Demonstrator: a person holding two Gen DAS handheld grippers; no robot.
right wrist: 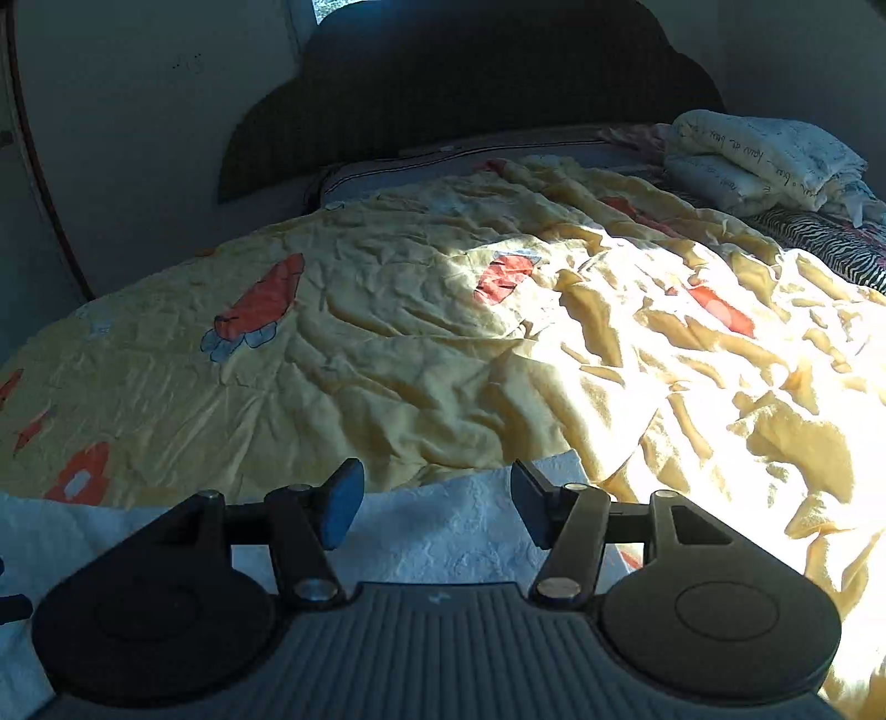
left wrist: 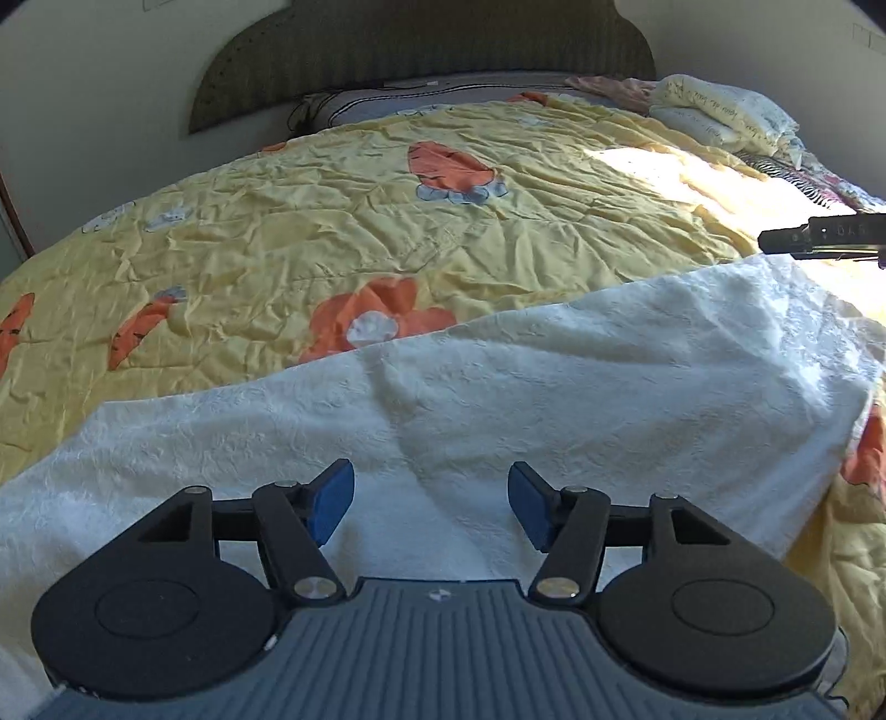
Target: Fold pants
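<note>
Pants (left wrist: 498, 387), white and textured, lie as a long band across the lower half of the left wrist frame, on the yellow bedspread (left wrist: 332, 221). Left gripper (left wrist: 431, 501) hangs over the middle, right gripper (right wrist: 437, 501) over one end; both jaws gape, holding nothing.

the white pants (left wrist: 498, 387) run off the left edge; the right gripper (left wrist: 819, 235) is cut by the right edge.

We see a crumpled yellow bedspread (left wrist: 343, 232) with orange and blue prints covering the bed, sunlit on its right. A dark scalloped headboard (left wrist: 421, 50) stands far. Folded white bedding (right wrist: 758, 160) sits far right, beside zebra-striped fabric (right wrist: 825, 243).
</note>
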